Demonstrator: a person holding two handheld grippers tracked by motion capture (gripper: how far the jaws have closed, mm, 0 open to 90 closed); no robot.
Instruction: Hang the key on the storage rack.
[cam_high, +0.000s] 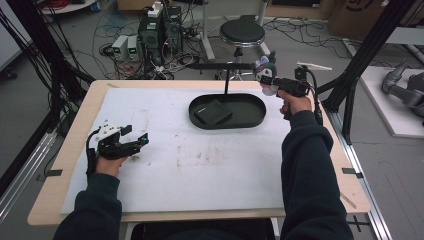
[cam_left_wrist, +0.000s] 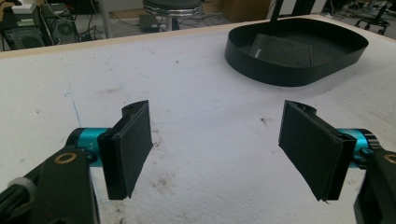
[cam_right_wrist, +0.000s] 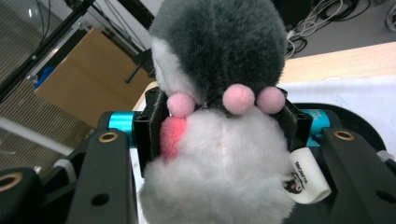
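Observation:
A grey and white plush toy (cam_right_wrist: 219, 112) with pink pompoms and a white label is clamped between the jaws of my right gripper (cam_right_wrist: 222, 123). In the high view this gripper (cam_high: 268, 80) holds the plush toy (cam_high: 265, 67) in the air beside the right end of the black oval tray (cam_high: 252, 120), near the table's far edge. A dark flat square pad (cam_high: 213, 112) lies inside the tray. My left gripper (cam_high: 142, 140) rests low over the white mat at the left, open, with nothing between its pads (cam_left_wrist: 132, 144).
A white mat (cam_high: 200, 165) covers the wooden table. A thin black post (cam_high: 226, 80) rises behind the tray. The tray (cam_left_wrist: 280, 74) lies ahead and to the right in the left gripper view. A stool (cam_high: 242, 32), computers and cables stand on the floor beyond.

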